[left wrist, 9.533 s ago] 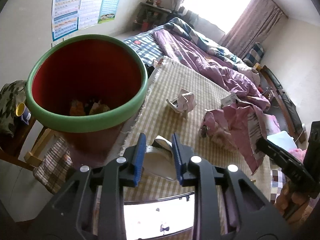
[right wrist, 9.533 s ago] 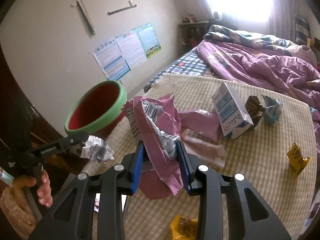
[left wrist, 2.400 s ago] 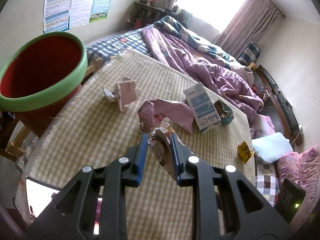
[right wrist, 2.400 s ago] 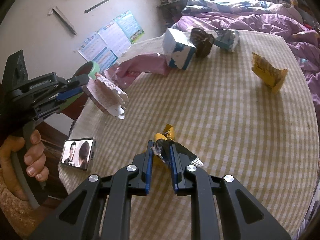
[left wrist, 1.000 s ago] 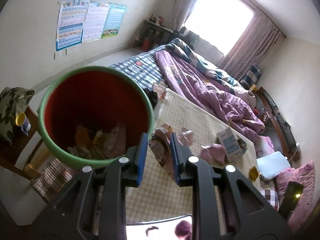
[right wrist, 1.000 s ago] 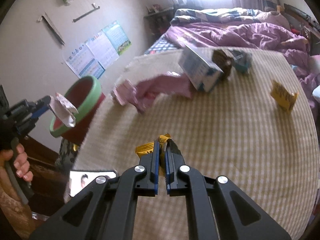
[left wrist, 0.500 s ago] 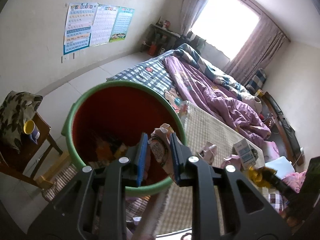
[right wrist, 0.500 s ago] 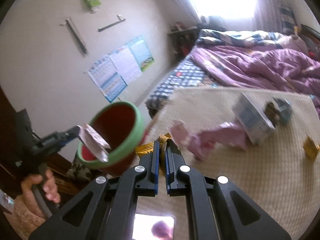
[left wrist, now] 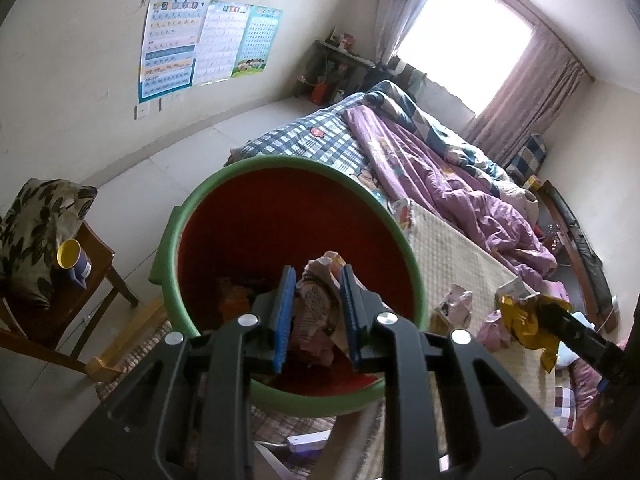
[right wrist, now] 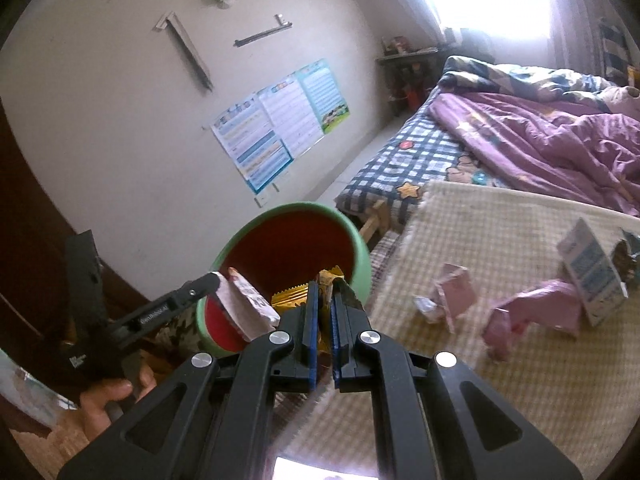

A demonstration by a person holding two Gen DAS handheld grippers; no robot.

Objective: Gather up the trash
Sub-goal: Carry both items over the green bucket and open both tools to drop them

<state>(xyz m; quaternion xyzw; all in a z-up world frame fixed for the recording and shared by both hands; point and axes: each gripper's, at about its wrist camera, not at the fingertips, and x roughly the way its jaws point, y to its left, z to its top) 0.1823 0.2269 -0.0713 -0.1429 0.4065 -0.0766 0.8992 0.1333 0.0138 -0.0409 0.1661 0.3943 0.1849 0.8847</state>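
Pinched upright between the blue pads of the left gripper [left wrist: 316, 316]: a crumpled pale snack wrapper [left wrist: 318, 312], poised over the open mouth of the red bin with the green rim [left wrist: 402, 240], its long axis running along the fingers and down toward the bin's floor. Directly below it, inside the bin, orange and dark scraps, too shadowed to name. Nothing between wrapper and bin but air, so likely only a release needed.

Clamped nearly flat in the right gripper [right wrist: 322, 320]: a yellow foil wrapper [right wrist: 296, 294], its creased end poking out past the fingertips. From the right wrist view, set against the bin's near rim; whether truly above the opening or short of it, over the checked cloth, hard to tell. Left gripper judged the nearer to a drop.

Beside the bin, on the checked cloth [right wrist: 500, 224]: a folded pink packet [right wrist: 456, 292], a larger pink bag [right wrist: 536, 316], a blue-and-white carton [right wrist: 592, 272], partly blurred. Bin's base cut off behind the left gripper's frame.
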